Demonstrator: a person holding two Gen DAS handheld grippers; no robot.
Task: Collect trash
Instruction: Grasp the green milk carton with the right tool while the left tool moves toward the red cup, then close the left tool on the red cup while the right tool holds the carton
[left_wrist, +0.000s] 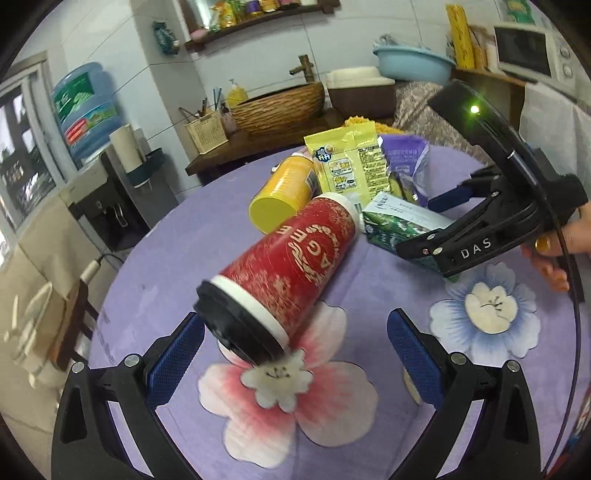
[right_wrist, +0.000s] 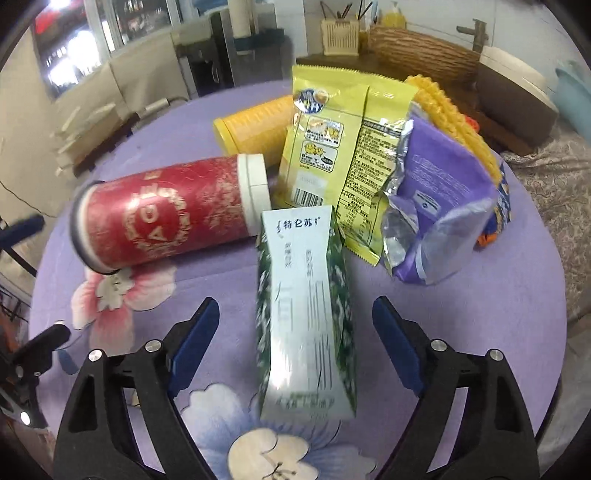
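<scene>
A red paper cup with a black lid (left_wrist: 280, 266) lies on its side on the purple flowered tablecloth (left_wrist: 177, 258). My left gripper (left_wrist: 295, 343) is open with the lid end between its fingers. A green-and-white milk carton (right_wrist: 306, 314) lies flat between the fingers of my open right gripper (right_wrist: 295, 321). The carton also shows in the left wrist view (left_wrist: 399, 221), with the right gripper (left_wrist: 443, 218) around it. Behind lie a yellow can (right_wrist: 255, 127), a yellow snack bag (right_wrist: 340, 147) and a purple foil bag (right_wrist: 436, 206). The red cup also shows in the right wrist view (right_wrist: 162, 214).
A wooden counter (left_wrist: 258, 140) behind the table holds a woven basin (left_wrist: 277, 107), a utensil holder (left_wrist: 205, 129) and a blue bowl (left_wrist: 413, 62). A water dispenser (left_wrist: 96, 147) stands at the left. A yellow knitted item (right_wrist: 454, 118) lies behind the bags.
</scene>
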